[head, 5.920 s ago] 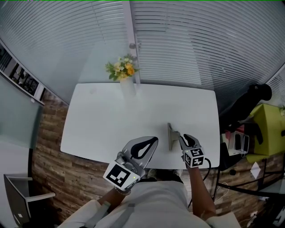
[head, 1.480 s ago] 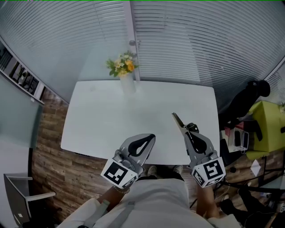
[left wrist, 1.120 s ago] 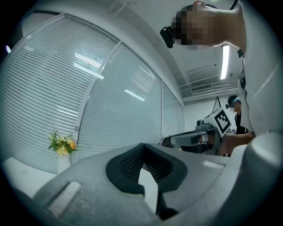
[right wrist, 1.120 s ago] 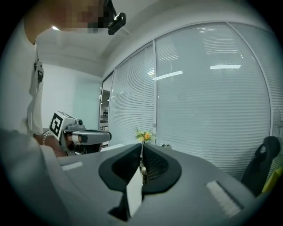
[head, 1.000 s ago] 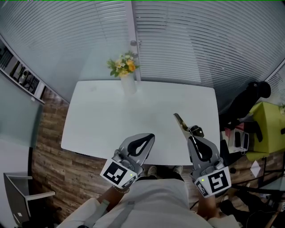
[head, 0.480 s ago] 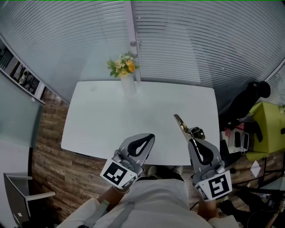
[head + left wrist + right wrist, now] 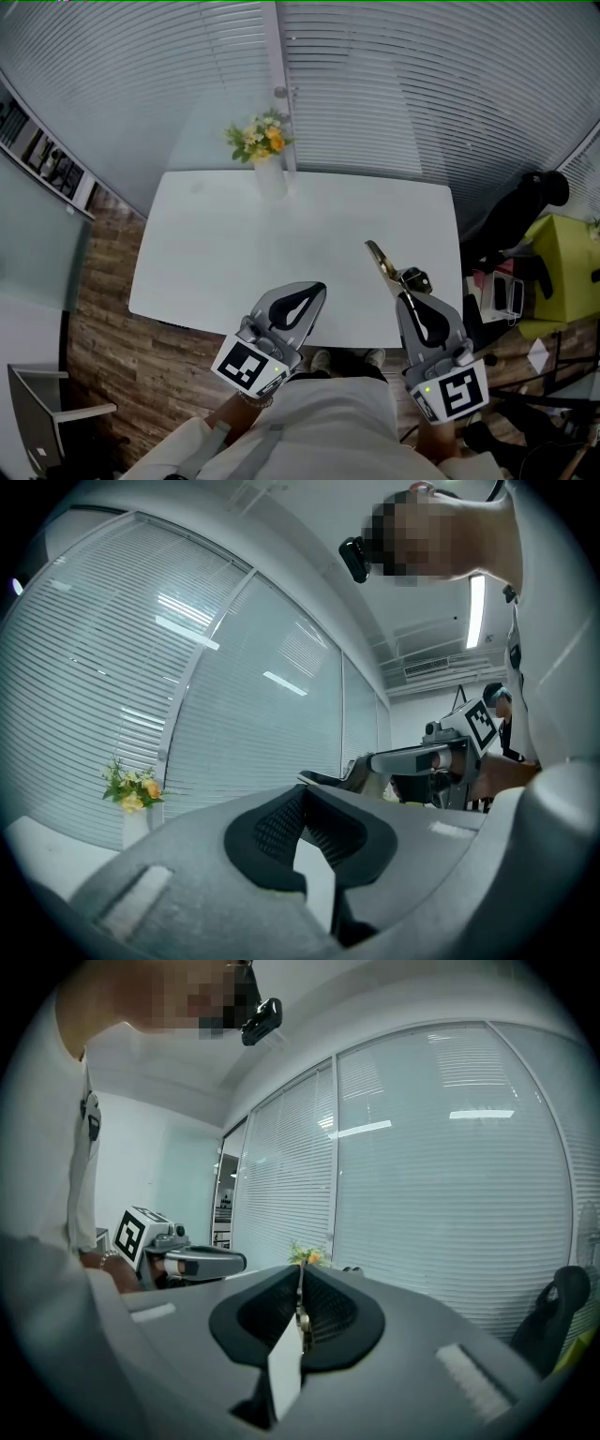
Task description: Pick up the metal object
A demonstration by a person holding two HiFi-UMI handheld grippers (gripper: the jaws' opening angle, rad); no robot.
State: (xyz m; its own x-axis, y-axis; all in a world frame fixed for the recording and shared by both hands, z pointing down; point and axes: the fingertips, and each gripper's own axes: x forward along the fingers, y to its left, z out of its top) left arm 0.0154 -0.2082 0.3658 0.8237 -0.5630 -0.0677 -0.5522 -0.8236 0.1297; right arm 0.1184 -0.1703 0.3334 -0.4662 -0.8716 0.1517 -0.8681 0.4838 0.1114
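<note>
The metal object (image 7: 379, 255), a thin flat brassy strip, hangs in the air over the right part of the white table (image 7: 216, 244). My right gripper (image 7: 404, 289) is shut on its near end, and the strip points away toward the blinds. In the right gripper view the strip (image 7: 301, 1309) shows edge-on between the black pads of that gripper (image 7: 300, 1286). My left gripper (image 7: 317, 287) hovers at the table's front edge. It is shut with nothing in it, its pads (image 7: 281, 822) meeting at the tip.
A vase of yellow flowers (image 7: 264, 155) stands at the table's far edge, against the window blinds. A black chair (image 7: 525, 211) and a green box (image 7: 565, 265) stand right of the table. Wooden floor shows to the left and in front.
Nearly six seconds ago the metal object lay on the table by the right gripper; now it is held up off it. Over the last second neither gripper has visibly moved.
</note>
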